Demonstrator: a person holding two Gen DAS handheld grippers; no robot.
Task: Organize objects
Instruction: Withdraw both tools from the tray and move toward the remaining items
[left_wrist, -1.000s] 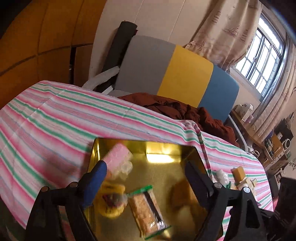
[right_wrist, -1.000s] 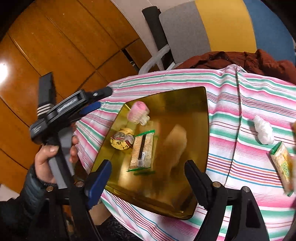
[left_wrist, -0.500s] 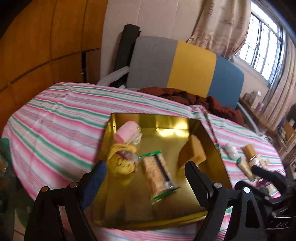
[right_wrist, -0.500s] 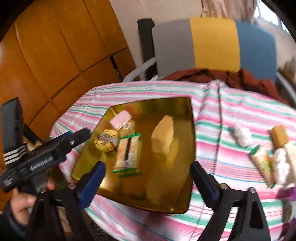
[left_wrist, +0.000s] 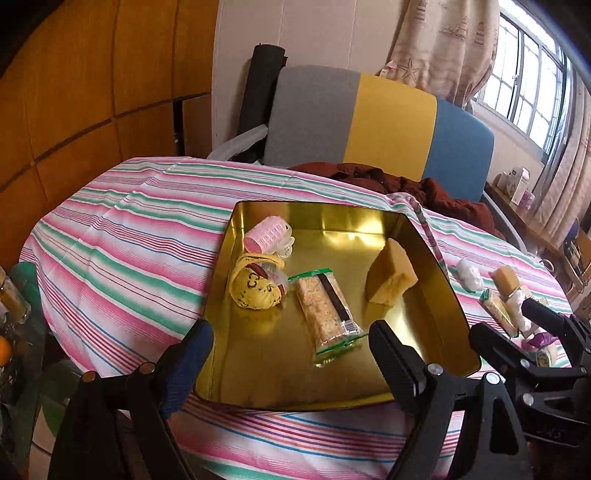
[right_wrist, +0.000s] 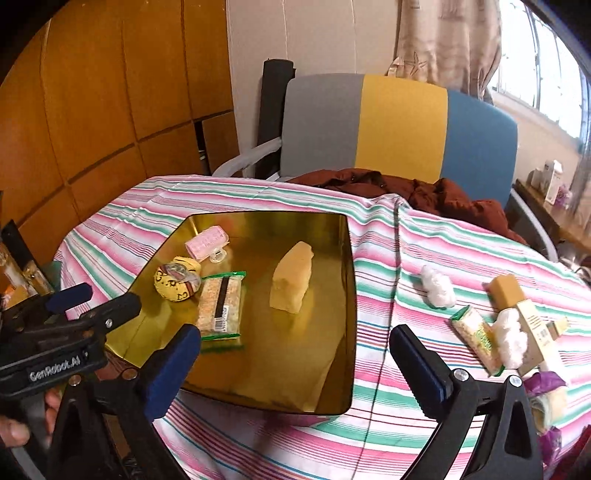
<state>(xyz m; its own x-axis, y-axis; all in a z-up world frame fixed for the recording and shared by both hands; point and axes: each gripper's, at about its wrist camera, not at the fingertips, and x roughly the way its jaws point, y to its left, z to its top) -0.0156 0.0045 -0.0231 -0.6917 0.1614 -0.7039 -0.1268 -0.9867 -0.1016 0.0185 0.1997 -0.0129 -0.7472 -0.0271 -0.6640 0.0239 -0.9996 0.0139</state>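
**Both grippers parted above the gold tray**

The right gripper (right_wrist: 295, 354) was seen nearest, its jaws just opened to their widest with nothing between them. The left gripper (left_wrist: 290, 354) was likewise spread and empty. Beyond them, a gold tray (left_wrist: 436, 295) was set on the striped table (left_wrist: 122, 236); in it were found a wrapped snack bar (left_wrist: 325, 306), a yellow pouch (left_wrist: 255, 286), a sponge wedge (left_wrist: 391, 275) and, farthest, a pink roller (left_wrist: 266, 234). Cotton balls (right_wrist: 437, 286) and small packets (right_wrist: 476, 336) were scattered right of the tray.
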